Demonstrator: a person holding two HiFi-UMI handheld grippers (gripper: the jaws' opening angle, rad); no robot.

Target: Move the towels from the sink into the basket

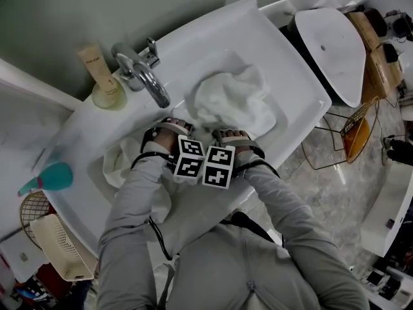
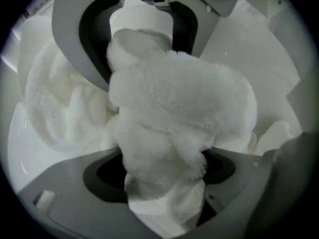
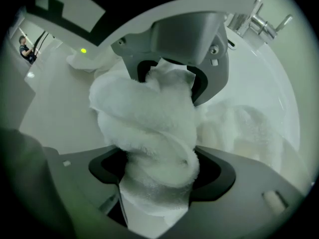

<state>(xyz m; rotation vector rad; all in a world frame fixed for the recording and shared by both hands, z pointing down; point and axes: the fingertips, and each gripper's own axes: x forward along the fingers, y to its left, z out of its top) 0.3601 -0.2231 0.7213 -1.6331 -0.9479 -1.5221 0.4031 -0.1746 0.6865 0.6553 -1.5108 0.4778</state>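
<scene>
The left gripper (image 2: pixel 154 108) points straight down into the sink (image 1: pixel 284 63). Its 2 jaws are spread about as wide as they go, one at the top of the left gripper view and one at the bottom. A thick bunch of white terry (image 2: pixel 174 103) fills the gap between them and reaches both pads, but the jaws are released, not clamped. I cannot tell which towel this bunch belongs to.

The right gripper (image 3: pixel 162 133) also points down, with its jaws a little less wide. A twisted roll of the white towel (image 3: pixel 149 123) runs from the upper pad to the lower one, and the pads press on it, so this gripper is grasping the towel.

In the head view the left gripper (image 1: pixel 171 134) and the right gripper (image 1: pixel 235 141) stand side by side at mid-frame, their marker cubes touching. The white towel (image 1: pixel 235 102) lies heaped in the basin just above the right gripper. A second towel (image 1: pixel 122 160) lies at the left of the basin, beside the left gripper. The faucet (image 1: pixel 145 76) stands above them at upper left.

The cream basket (image 1: pixel 61 250) sits at lower left, well apart from both towels.
</scene>
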